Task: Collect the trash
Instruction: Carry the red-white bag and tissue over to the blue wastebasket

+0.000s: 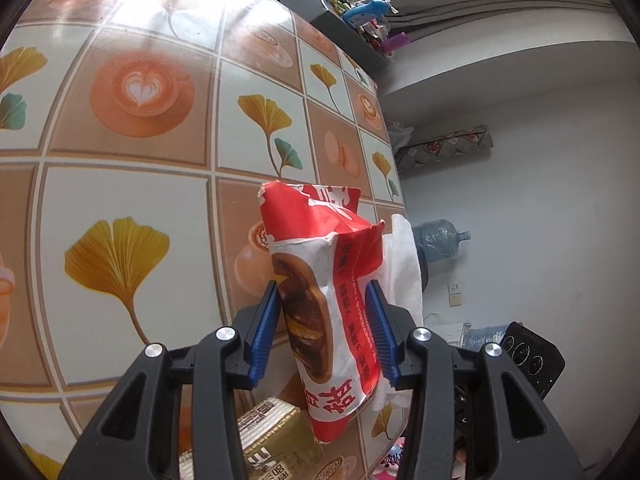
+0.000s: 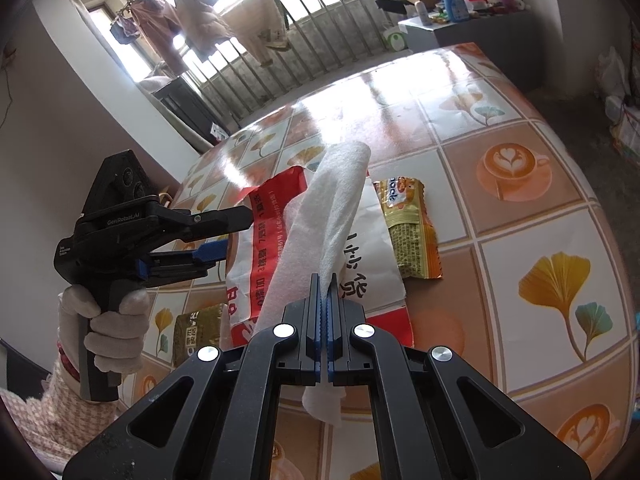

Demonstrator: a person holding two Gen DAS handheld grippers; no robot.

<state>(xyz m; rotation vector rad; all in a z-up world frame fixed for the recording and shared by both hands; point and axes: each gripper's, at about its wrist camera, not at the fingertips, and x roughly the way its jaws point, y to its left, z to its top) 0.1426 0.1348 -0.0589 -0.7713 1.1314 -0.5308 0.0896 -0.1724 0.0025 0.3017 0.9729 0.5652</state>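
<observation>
A red-and-white food bag (image 1: 320, 280) stands upright between the blue pads of my left gripper (image 1: 324, 292), and both pads touch its sides. In the right wrist view the left gripper (image 2: 236, 236) holds this bag (image 2: 264, 240) from the left, above the table. My right gripper (image 2: 324, 280) is shut on a long white tissue (image 2: 332, 216), which lies against the bag's open side. The tissue (image 1: 404, 256) shows behind the bag in the left wrist view. A yellow snack wrapper (image 2: 412, 232) lies flat on the table beyond the bag. A gold-green packet (image 2: 196, 336) lies under the left gripper.
The table (image 2: 520, 216) has a glossy cloth with coffee cups and ginkgo leaves. Its edge (image 1: 394, 168) drops to a floor with a water jug (image 1: 440, 240) and a black appliance (image 1: 532, 356). A gloved hand (image 2: 108, 332) holds the left gripper. A grey cabinet (image 2: 460, 36) with clutter stands behind.
</observation>
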